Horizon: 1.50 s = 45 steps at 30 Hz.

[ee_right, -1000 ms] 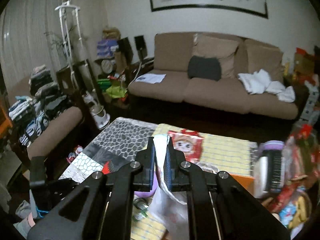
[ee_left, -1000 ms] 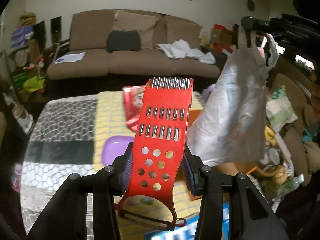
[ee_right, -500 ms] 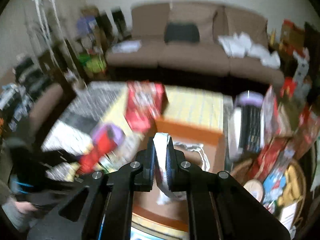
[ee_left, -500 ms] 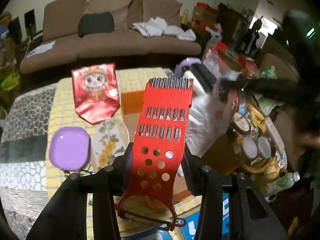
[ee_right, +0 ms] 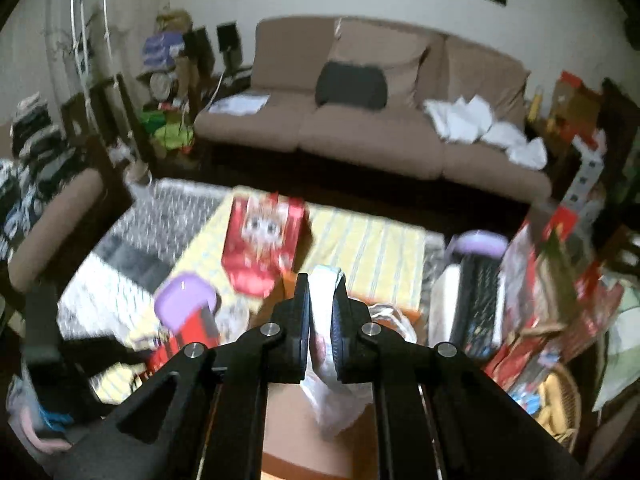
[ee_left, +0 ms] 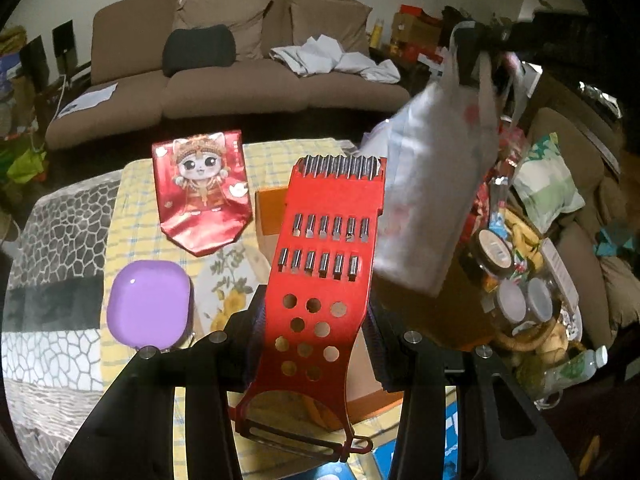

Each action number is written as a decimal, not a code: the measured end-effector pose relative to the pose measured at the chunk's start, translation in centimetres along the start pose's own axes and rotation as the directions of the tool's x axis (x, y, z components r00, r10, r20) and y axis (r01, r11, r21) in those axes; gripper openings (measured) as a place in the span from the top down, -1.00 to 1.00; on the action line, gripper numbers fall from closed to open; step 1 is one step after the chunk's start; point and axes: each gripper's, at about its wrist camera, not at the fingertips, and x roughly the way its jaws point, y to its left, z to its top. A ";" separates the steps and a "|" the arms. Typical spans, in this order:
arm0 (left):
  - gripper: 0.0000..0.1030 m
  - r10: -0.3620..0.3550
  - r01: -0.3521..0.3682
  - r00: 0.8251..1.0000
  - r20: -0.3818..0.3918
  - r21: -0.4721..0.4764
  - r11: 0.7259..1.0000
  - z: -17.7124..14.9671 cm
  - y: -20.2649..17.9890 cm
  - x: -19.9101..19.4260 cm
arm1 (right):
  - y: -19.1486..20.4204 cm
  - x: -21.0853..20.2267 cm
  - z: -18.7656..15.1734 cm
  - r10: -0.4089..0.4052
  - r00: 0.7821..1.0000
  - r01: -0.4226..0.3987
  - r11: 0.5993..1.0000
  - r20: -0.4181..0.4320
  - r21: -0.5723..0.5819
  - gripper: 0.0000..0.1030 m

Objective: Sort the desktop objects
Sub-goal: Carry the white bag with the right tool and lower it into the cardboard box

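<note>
The left gripper [ee_left: 316, 344] jaws clamp a red grater [ee_left: 328, 264] above the bench [ee_left: 132, 196]; the right gripper [ee_right: 320, 316] jaws pinch a white plastic bag [ee_left: 432, 184]. Lower the grater slowly into the orange box [ee_left: 269, 216], clear of the bag.

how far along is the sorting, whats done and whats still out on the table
Nothing looks clearly sorted yet. In hand: the left gripper clamps the red grater, and the right gripper pinches the white plastic bag in the air above the orange box. Still left on the yellow cloth: the red cartoon pouch and the purple lid.
</note>
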 end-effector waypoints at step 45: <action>-0.47 0.304 -0.319 0.941 -0.148 -0.093 0.943 -1.8 15.0 8.3 | -2.5 7.6 -16.1 0.175 0.951 -0.135 0.976 -0.253 0.168 0.81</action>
